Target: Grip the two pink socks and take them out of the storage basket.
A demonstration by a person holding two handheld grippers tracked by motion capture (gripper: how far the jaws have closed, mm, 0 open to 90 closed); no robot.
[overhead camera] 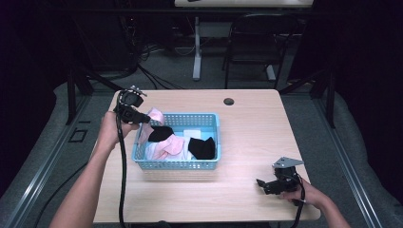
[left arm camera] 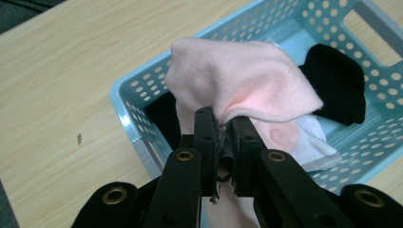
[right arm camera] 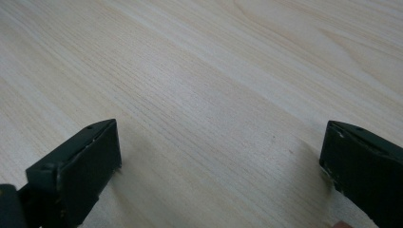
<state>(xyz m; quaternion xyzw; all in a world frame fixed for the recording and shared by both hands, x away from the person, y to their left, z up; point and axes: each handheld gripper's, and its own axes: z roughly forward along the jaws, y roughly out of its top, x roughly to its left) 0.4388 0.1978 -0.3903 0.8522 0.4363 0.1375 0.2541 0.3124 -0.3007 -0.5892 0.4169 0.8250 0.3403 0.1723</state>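
Two grippers are at work over a big wooden table (overhead camera: 247, 118), and a blue basket (overhead camera: 209, 164) full of socks sits a little left of the middle. Behind the table I see a grey floor, a dark chair (overhead camera: 252, 42) and some cables.

The left gripper (overhead camera: 142, 116) is squeezed tight on a pink sock (left arm camera: 237, 80), up over the basket's far left corner. That sock bunches out past the jaw tips and hangs back toward the basket. Its long way is hard to tell.

The right gripper (overhead camera: 262, 183) rests low on bare wood, well apart from the basket, with its jaws wide and nothing between them.

I think the left hand does the next move, since it is much nearer
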